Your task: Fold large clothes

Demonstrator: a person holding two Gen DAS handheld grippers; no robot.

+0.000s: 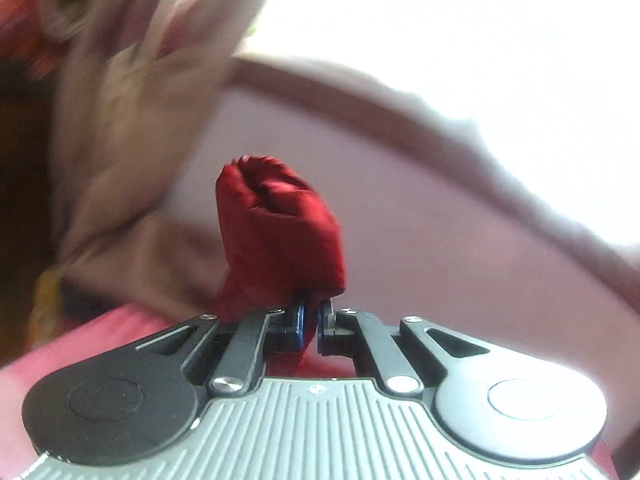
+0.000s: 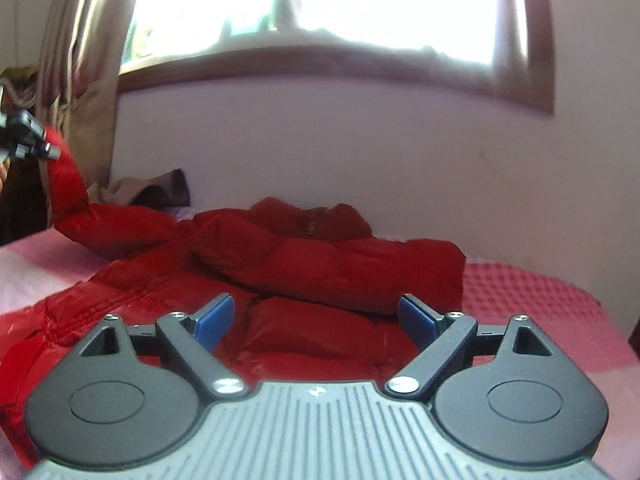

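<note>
Left gripper (image 1: 311,312) fingers clamped on the jacket (image 2: 320,264) sleeve cuff (image 1: 280,216), lifted at far left, prob mid-swing (blurry). Right gripper (image 2: 316,320) fingers apart, near jacket on bed (image 2: 540,292). Imo carry sleeve across body w/o dragging.

One red jacket (image 2: 320,256), two grippers (image 2: 316,320)

window (image 2: 312,8) — blown-out glare | beige curtain (image 2: 80,60) | pale wall (image 2: 320,140) | pink bedspread (image 2: 540,300)
</note>
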